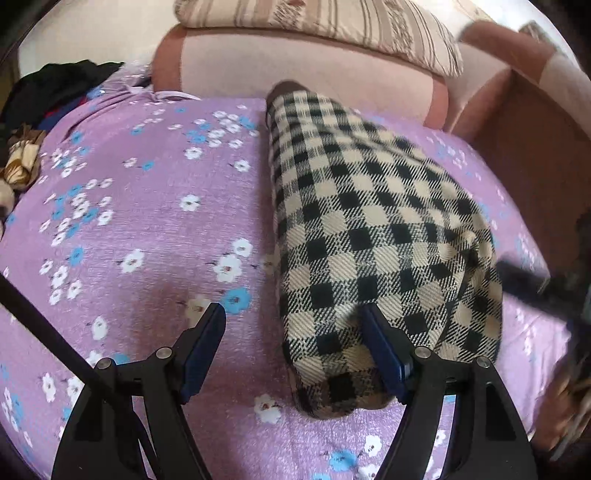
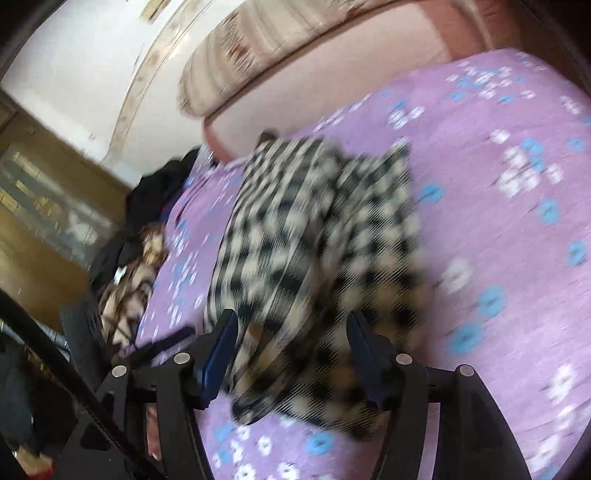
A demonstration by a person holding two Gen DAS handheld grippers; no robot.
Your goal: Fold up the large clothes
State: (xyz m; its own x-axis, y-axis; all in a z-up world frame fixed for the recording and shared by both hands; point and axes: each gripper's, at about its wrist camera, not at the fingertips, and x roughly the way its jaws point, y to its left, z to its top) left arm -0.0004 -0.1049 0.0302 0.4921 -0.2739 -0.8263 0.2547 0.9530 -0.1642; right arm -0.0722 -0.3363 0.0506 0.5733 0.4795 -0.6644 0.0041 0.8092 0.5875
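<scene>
A bed covered in a lilac sheet printed with small white and blue flowers [image 1: 155, 229] fills most of both views. Behind it stands a padded pink headboard with a darker pink edge [image 1: 295, 70], and a beige striped pillow [image 1: 325, 22] leans against the top of it. A wooden cabinet [image 2: 40, 221] stands beyond the bed's far side below a white wall. A heap of dark clothes [image 1: 55, 88] lies at the sheet's far left edge. The black-and-cream checked woven garment [image 1: 369, 229] lies folded into a long strip on the sheet. The left gripper [image 1: 293, 317] stands wide open over the garment's near end, gripping nothing. The right gripper [image 2: 291, 325], blurred, is also spread wide, with loose checked cloth between its fingers.
</scene>
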